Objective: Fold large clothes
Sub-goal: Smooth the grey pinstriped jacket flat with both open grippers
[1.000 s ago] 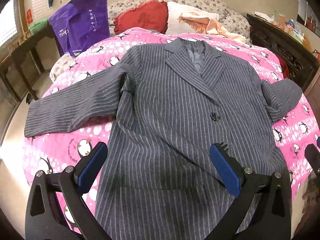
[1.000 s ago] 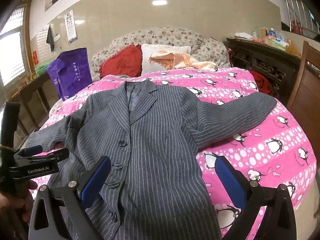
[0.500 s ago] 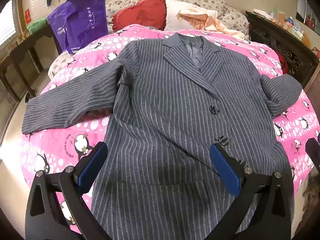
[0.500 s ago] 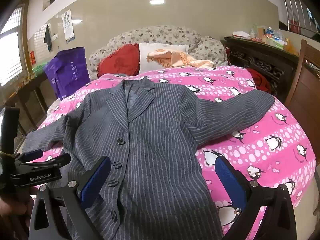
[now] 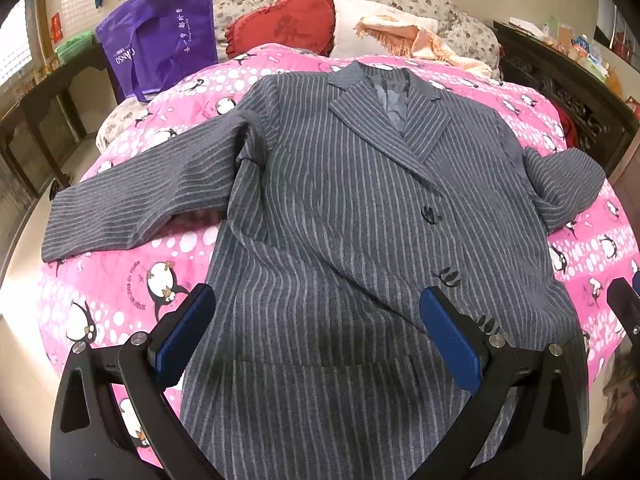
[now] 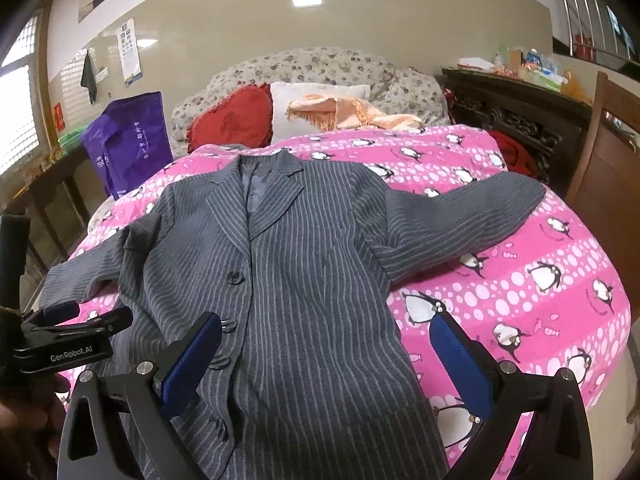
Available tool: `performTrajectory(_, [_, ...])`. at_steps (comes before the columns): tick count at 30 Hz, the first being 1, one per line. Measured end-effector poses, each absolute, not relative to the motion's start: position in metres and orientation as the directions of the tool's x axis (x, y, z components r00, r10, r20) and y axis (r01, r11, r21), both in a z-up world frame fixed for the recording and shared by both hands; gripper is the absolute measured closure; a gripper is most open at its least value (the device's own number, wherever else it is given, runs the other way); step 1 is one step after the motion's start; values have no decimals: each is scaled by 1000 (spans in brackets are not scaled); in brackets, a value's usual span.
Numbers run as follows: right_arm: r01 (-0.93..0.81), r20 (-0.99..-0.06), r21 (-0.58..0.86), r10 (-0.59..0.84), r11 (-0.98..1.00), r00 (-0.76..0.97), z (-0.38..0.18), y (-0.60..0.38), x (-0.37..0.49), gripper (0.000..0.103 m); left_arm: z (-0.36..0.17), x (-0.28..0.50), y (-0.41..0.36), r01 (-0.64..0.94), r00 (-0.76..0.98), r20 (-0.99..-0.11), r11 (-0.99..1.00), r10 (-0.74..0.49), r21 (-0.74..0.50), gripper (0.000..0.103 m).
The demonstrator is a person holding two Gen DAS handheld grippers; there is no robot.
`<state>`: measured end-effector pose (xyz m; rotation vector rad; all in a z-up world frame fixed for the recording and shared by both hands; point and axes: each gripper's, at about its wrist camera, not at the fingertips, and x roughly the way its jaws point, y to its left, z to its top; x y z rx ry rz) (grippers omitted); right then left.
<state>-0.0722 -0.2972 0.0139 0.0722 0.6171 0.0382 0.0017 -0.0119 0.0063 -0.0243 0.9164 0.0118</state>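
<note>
Grey pinstriped coat (image 5: 340, 216) lies flat, face up, on pink penguin quilt (image 6: 520, 280), collar at 12 o'clock, sleeves at 9 and 3. Left gripper (image 5: 316, 336) and right gripper (image 6: 326, 360) hover above hem, fingers spread wide, holding nothing.

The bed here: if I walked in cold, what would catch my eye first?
A big grey pinstriped coat lies face up in the middle, sleeves spread, on a loud pink penguin quilt. Behind it, by the headboard, sit a red heart cushion and a purple bag to the left. Two open grippers, left and right, hover over the hem.
</note>
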Motion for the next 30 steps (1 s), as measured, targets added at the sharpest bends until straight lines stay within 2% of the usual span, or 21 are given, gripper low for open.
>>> performTrajectory(15, [-18, -585, 85, 65, 996, 808, 6, -295, -71, 0, -1, 3, -12, -22, 594, -804, 1000, 0, -17, 1])
performTrajectory(30, [-75, -629, 12, 66, 997, 774, 2, -278, -47, 0, -9, 3, 1, -46, 588, -809, 998, -11, -47, 1])
